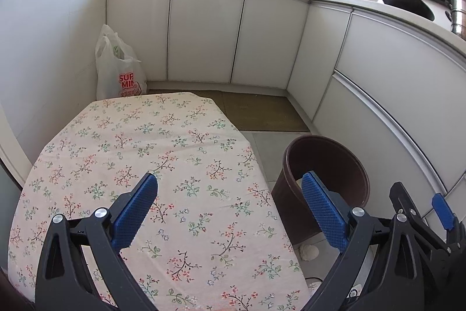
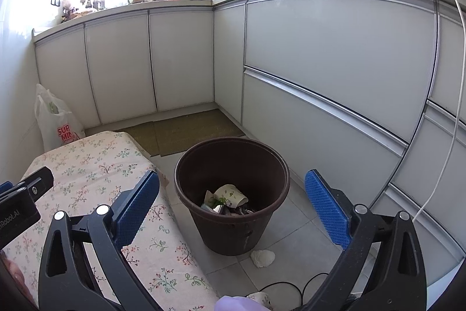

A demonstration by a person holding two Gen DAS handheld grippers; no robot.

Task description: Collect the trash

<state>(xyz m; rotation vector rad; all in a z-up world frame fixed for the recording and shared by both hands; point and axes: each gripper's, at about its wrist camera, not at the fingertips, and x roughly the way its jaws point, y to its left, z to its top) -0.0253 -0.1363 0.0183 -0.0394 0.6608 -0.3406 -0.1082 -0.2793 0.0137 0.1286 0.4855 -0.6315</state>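
Low in the middle of the right wrist frame, a crumpled white paper wad [image 2: 262, 258] lies on the grey floor tiles, touching the base of the brown bin [image 2: 233, 223], which holds cups and wrappers. The right gripper [image 2: 232, 204] gapes wide and empty above the bin. Across the floral-clothed table [image 1: 174, 165], the left gripper [image 1: 230, 207] also stands open, the wad [image 1: 309, 252] lower right of centre.
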